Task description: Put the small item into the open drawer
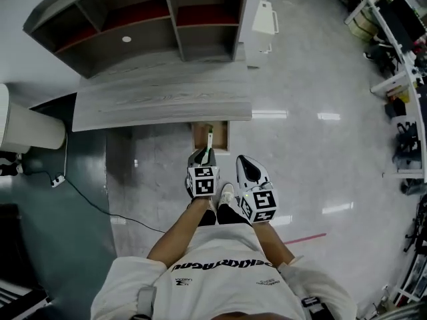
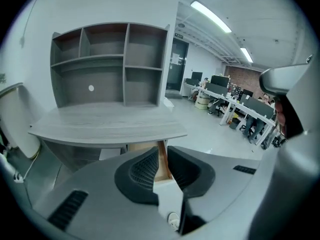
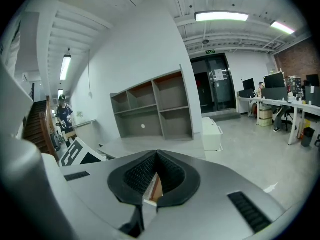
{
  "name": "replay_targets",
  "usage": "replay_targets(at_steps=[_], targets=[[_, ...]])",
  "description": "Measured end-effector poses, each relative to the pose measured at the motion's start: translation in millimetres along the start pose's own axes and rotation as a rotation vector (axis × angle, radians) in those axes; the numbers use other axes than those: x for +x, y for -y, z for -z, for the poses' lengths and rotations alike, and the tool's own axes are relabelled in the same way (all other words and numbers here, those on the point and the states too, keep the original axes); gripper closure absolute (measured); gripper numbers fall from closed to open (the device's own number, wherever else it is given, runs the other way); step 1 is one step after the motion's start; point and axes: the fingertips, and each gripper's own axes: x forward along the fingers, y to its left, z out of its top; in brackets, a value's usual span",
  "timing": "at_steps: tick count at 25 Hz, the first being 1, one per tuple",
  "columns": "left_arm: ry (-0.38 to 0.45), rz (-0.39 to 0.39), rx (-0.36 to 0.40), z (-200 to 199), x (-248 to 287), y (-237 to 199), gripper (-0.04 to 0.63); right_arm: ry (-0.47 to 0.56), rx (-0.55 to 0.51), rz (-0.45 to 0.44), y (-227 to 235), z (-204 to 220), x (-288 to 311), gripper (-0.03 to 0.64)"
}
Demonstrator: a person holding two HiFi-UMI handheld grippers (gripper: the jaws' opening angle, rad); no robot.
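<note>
**Placement step, at or near release.** My left tongs (image 1: 204, 155) hover at the open drawer (image 1: 197, 137) under the counter (image 1: 160, 102). Their jaws are slightly parted and grasp nothing; drawer wood shows through the gap. The small item (image 1: 209, 141), slim and pale, appears inside the drawer's outline. My right tongs (image 1: 243, 162) are clenched and empty. Next, I judge: confirm the item has settled, then withdraw.
</note>
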Motion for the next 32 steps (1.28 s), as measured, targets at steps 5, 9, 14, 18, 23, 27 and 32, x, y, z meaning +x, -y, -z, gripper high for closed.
replay_targets(at_steps=[5,9,14,18,23,27,32], targets=[[0.049,0.016,0.034,-20,-43,4,0.549,0.033,-0.009,0.001,-15,-27,-23,0.589],[0.108,0.028,0.049,-42,-79,5,0.574,0.053,-0.022,-0.004,-25,-43,-38,0.589],[0.202,0.066,0.089,-80,-120,18,0.58,0.096,-0.034,-0.003,-33,-68,-50,0.589],[0.254,0.084,0.105,-102,-141,25,0.58,0.112,-0.037,0.001,-33,-76,-54,0.589],[0.323,0.079,0.126,-124,-156,29,0.58,0.133,-0.057,-0.009,-30,-85,-53,0.589],[0.346,0.074,0.152,-134,-159,31,0.58,0.144,-0.056,-0.005,-25,-90,-50,0.59],[0.362,0.073,0.159,-140,-154,33,0.58,0.155,-0.056,-0.005,-18,-96,-45,0.59]])
